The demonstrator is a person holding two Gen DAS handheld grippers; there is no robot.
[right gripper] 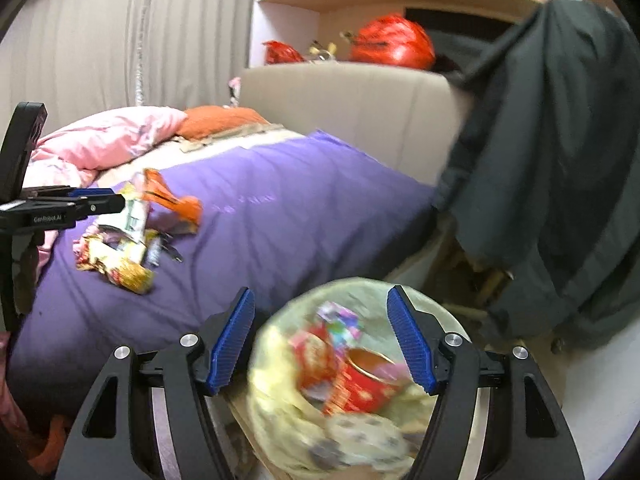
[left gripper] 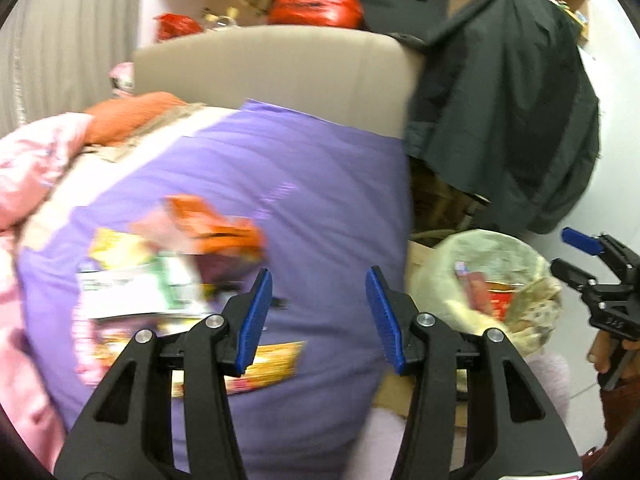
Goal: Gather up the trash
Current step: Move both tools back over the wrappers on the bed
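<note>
Both grippers are wide open right now, nothing between the pads on either one. The left gripper (left gripper: 319,316) points forward and a bit down, its blue ribbed pads (left gripper: 256,312) spread well apart and angled outward in a V. From the right wrist view the left gripper shows side-on at the far left edge, held roughly level, fingers pointing right. The right gripper (right gripper: 321,340) is tilted downward, pads (right gripper: 410,344) just as far apart. In the left wrist view it sits off at the right edge, well apart from the left one, and you can see a bit of the person's hand (left gripper: 612,356) wrapped around its handle.
</note>
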